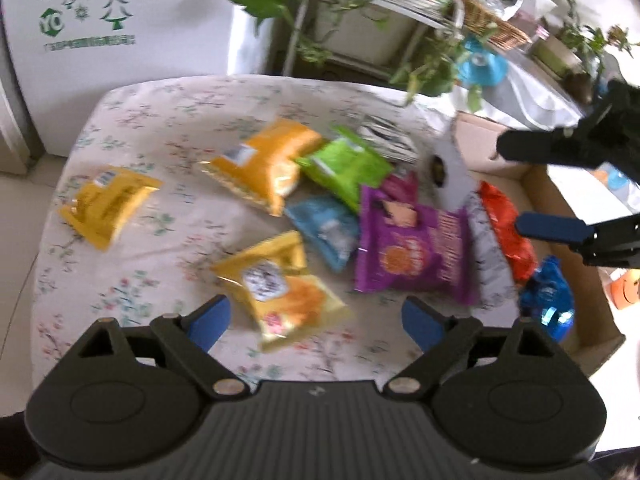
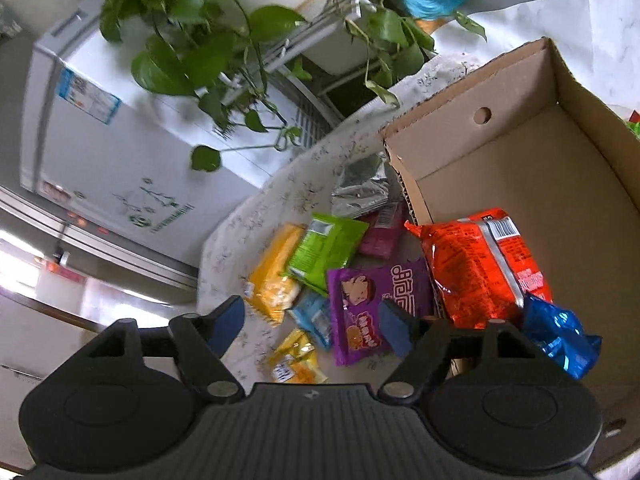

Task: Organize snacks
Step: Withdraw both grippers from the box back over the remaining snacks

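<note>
- Snack packets (image 1: 276,184) lay scattered on the floral tablecloth (image 1: 152,128) ahead of our left gripper (image 1: 316,316); a red packet (image 2: 480,264) and a blue one (image 2: 560,336) already sat in the cardboard box (image 2: 560,152).
- Our left gripper stood wide and empty, the yellow packet (image 1: 280,284) just ahead between its fingers, untouched.
- Our right gripper (image 2: 316,324) was parted and held nothing, beside the box's near corner, over the purple packet (image 2: 368,300).
- We judged the sorting early: two in, most still out.
- Next, we judged, the left had to drop, close on the yellow packet and carry it to the box.
</note>
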`<state>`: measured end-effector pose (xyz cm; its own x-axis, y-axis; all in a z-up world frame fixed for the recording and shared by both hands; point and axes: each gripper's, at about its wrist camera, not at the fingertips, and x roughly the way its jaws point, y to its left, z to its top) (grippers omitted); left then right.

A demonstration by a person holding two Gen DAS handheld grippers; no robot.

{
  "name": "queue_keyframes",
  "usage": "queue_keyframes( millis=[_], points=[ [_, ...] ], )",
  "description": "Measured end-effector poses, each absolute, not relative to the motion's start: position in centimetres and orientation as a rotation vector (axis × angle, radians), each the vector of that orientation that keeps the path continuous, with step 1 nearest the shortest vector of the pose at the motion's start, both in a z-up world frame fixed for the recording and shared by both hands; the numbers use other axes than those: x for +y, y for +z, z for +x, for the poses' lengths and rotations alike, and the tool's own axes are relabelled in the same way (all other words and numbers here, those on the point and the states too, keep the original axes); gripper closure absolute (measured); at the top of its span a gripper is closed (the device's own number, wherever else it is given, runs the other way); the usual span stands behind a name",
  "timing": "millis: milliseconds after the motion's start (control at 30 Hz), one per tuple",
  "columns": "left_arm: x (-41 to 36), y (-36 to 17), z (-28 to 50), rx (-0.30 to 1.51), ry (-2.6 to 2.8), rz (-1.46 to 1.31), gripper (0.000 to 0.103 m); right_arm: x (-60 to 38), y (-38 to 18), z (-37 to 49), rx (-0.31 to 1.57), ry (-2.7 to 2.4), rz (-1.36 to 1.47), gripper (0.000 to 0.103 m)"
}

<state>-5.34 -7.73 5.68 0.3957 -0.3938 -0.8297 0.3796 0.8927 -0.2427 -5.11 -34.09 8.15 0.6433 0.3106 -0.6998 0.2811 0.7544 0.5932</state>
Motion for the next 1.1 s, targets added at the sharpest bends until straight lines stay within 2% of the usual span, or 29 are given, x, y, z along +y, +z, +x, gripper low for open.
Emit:
queue_keyframes(
  millis=[400,633,800,867,1100],
  points=[
    [-5.5,2.4,-3.6,1.096,-0.369,0.016,0.01,-30.8,5.0,0.8,0.965,-0.052,0.553,0.022],
    [-4.4,1.8,-3.1,1.134,-0.351,-0.006,0.01,-29.0,2.9,3.1,1.04,-0.101,0.415,0.017],
    [-2.9,1.9,-2.2,1.145,-0.293,-0.034,0.01,-28.0,2.7,2.6,1.1,-0.09,0.44,0.016],
    [-2.2,2.2,-1.9,1.138,-0.259,-0.044,0.01,-27.7,2.9,2.0,1.115,-0.082,0.456,0.01],
    [-0.4,2.7,-0.9,1.122,-0.199,-0.12,0.01,-27.0,2.5,-0.4,1.169,-0.011,0.549,0.01]
  ],
)
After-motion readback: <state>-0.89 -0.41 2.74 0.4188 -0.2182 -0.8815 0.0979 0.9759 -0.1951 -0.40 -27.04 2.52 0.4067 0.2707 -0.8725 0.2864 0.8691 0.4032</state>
